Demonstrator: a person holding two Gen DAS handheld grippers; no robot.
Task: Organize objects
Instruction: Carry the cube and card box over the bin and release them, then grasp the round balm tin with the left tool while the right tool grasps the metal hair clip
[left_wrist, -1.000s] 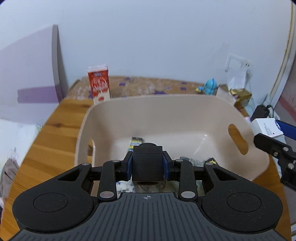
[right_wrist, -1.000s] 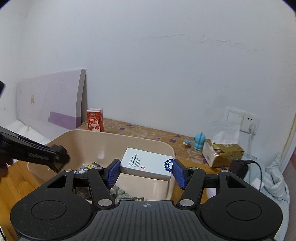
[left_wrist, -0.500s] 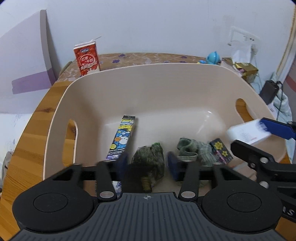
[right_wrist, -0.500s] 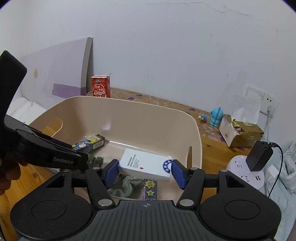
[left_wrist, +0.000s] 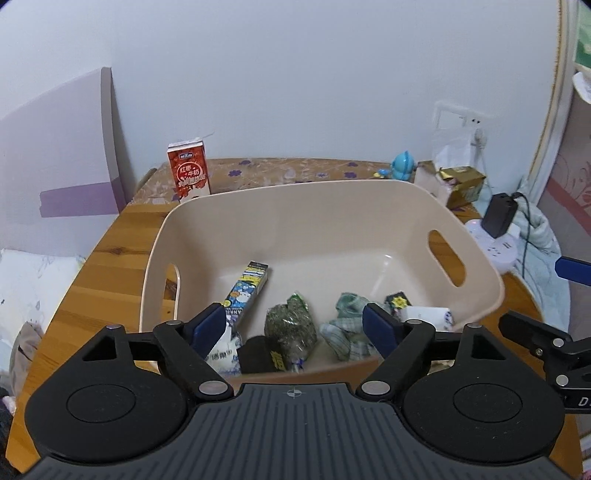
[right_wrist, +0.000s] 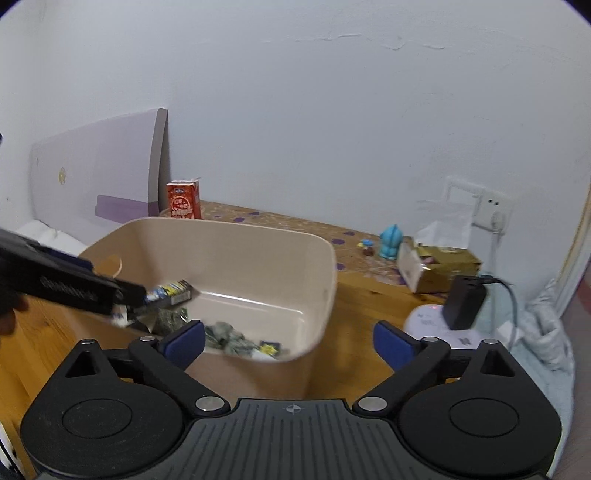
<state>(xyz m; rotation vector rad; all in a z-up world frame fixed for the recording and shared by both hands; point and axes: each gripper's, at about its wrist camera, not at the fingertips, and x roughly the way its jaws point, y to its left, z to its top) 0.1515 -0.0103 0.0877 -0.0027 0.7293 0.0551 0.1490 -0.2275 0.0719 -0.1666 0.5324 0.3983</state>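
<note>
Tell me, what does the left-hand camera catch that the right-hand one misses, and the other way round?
Only the left view looks straight down into the bin: a black item and a white box lie clearly at its near end. Only the right view shows the bin's outer right wall. Both show the beige bin, red carton, blue toy, socks and both grippers, left and right, open and empty.

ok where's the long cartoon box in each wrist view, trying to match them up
Left wrist: long cartoon box lies on the beige bin's floor, left of centre.
Right wrist: long cartoon box at centre left, partly behind the left gripper's black arm.
Shared landmark: red milk carton beyond the bin by the wall.
</note>
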